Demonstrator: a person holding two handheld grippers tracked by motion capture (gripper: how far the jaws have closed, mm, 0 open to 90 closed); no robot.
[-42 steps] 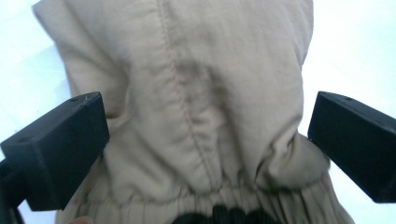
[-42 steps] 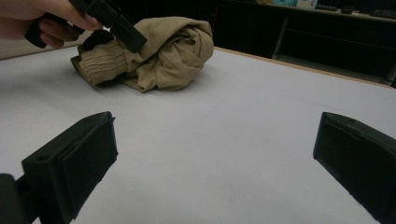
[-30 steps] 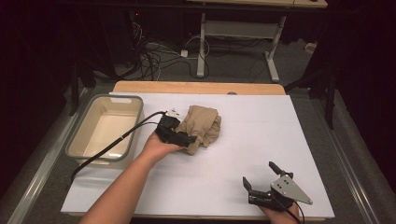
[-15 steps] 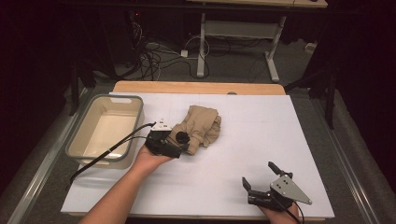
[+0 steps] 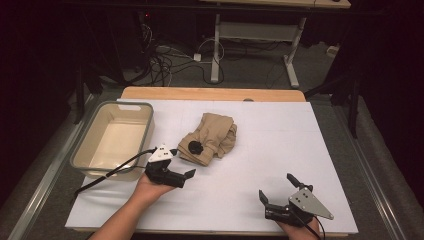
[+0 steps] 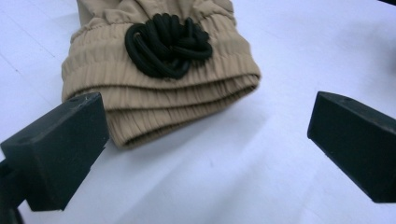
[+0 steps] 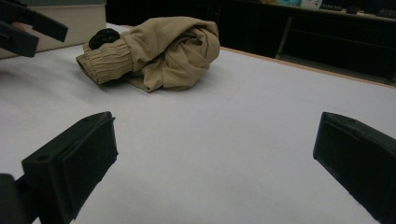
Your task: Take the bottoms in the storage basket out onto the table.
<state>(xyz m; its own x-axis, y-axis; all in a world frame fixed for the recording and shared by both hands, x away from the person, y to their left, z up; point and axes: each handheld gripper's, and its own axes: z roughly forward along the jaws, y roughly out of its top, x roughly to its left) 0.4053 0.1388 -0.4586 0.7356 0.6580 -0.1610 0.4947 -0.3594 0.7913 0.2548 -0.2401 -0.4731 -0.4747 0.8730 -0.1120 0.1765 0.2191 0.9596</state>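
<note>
The folded tan trousers (image 5: 212,137) lie mid-frame on the white table (image 5: 300,150), waistband end just up-right of the left gripper (image 5: 186,175), released and far nearer than the gaping right gripper (image 5: 275,192) at lower right.

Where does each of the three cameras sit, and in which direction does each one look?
High view: above the person's side of the table, facing forward and down; both forearms, left gripper and right gripper show.
Left gripper view: on the left gripper, looking between its open jaws at the tan garment close ahead.
Right gripper view: on the right gripper, low over the white table, jaws open.
Shared: every view shows the garment with its black cord bundle.
</note>
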